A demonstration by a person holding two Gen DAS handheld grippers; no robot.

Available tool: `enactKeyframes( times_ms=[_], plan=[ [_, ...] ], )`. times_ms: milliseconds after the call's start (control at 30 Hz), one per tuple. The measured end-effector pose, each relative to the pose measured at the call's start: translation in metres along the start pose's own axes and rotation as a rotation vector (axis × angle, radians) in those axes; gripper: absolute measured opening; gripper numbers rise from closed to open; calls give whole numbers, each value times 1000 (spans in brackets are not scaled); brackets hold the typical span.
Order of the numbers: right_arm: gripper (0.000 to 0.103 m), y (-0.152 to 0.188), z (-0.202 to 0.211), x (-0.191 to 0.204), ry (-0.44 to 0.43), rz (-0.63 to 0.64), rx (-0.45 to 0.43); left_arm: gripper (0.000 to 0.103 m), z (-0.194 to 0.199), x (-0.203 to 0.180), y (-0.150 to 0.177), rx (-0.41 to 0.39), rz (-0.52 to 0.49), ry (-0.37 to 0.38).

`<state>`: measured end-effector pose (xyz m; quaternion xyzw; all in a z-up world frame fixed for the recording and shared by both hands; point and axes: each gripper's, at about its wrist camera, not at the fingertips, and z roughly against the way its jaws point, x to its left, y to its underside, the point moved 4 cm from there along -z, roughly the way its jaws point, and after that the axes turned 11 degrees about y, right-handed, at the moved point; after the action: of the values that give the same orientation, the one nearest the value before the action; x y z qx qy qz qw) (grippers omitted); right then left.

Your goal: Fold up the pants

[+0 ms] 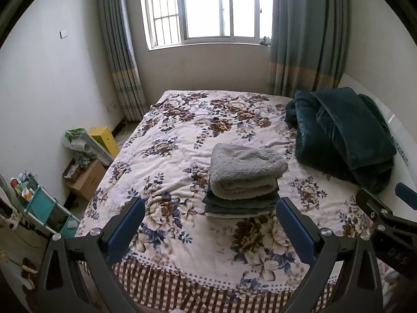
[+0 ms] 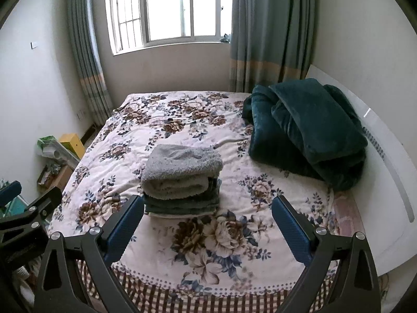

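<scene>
My left claw (image 1: 210, 215) wide open and holding nothing, my right claw (image 2: 207, 212) wide open too, fluffy grey folded pants (image 1: 245, 170) on a dark folded stack at twelve o'clock, on the flowery bed cover (image 1: 166, 156), dark green blanket (image 1: 346, 135) at two o'clock.

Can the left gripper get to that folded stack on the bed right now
Probably yes. The left gripper is open and empty, pointed at the stack, with only bare bedspread between them. The dark blanket lies off to the right, out of the way.
</scene>
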<state>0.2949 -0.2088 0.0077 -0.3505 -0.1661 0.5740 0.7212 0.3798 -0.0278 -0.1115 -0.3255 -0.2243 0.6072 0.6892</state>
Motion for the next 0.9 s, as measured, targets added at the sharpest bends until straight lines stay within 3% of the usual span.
enactKeyframes(
  times_ms=[900],
  plan=[
    [101,11,-7,-1,15,-6,10,103,-8,6,-1,16,-3,-1]
  ],
)
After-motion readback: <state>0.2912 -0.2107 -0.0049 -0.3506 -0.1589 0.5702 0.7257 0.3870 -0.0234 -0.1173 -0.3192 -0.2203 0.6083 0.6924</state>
